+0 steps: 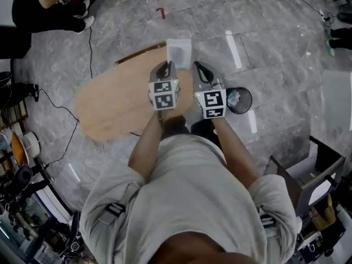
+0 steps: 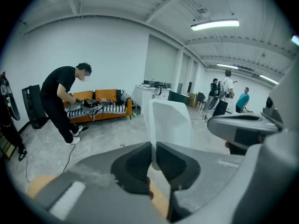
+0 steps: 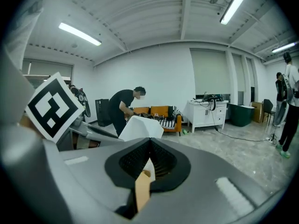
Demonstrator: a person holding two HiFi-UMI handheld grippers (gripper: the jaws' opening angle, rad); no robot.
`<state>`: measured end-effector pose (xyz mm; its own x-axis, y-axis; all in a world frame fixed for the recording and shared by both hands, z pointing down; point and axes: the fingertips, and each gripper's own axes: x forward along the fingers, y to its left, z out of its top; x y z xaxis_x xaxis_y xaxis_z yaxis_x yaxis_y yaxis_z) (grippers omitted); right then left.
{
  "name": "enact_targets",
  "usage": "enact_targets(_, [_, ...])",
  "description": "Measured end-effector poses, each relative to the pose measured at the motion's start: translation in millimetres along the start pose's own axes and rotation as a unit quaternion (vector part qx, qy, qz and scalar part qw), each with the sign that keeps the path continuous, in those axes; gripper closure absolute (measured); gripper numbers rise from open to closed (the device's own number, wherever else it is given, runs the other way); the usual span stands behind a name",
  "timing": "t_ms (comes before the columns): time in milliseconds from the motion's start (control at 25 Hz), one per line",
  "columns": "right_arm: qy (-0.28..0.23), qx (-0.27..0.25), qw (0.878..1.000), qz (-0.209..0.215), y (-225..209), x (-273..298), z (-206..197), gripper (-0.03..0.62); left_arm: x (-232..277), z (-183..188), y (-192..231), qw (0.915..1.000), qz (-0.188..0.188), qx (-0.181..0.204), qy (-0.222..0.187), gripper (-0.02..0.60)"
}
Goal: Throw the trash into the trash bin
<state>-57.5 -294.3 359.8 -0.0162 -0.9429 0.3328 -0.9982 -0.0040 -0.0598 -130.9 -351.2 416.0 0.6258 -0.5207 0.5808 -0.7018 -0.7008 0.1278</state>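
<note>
White sheet (image 1: 179, 53) clamped in L hand-held gripper (image 2: 153, 147), R hand-held gripper (image 3: 149, 143); bin (image 1: 249, 104) head-view only.

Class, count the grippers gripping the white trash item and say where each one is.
2. The left gripper grips the left side of the white trash item; the right gripper grips its right side. No other gripper shows.

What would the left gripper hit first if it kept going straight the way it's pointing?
Apart from the flat white piece of trash clamped in the left gripper itself, nothing close: its way looks free out to the grey stone floor, though depth is unclear.
</note>
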Motion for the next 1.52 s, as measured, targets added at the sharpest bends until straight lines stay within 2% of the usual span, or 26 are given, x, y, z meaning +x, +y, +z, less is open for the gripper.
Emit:
enact_targets(400, [-0.014,0.031,0.995,-0.09,-91,-84,-12,0.586,18,8,-111,0.9964,-0.067,0.052,0.013,0.529])
enact_targets(600, [-0.014,0.051,0.989,-0.141,-140,-136,-27,0.586,26,5,-188,0.9895,-0.118,0.082,0.018,0.529])
enact_targets(760, [-0.02,0.071,0.979,-0.188,-181,-192,-47,0.586,29,-7,-258,0.9796,-0.162,0.116,0.025,0.529])
enact_targets(840, [-0.023,0.08,0.976,-0.199,-198,-219,-58,0.586,27,-16,-289,0.9763,-0.173,0.127,0.032,0.529])
enact_targets(960, [-0.02,0.084,0.975,-0.203,-226,-252,-73,0.586,25,-22,-330,0.9758,-0.175,0.127,0.036,0.529])
enact_targets(1160, [-0.024,0.105,0.972,-0.21,-247,-283,-90,0.586,18,-35,-361,0.9766,-0.171,0.118,0.055,0.529])
enact_targets(1520, [-0.009,0.14,0.963,-0.231,-253,-293,-121,0.586,21,-60,-390,0.9626,-0.206,0.15,0.093,0.529])
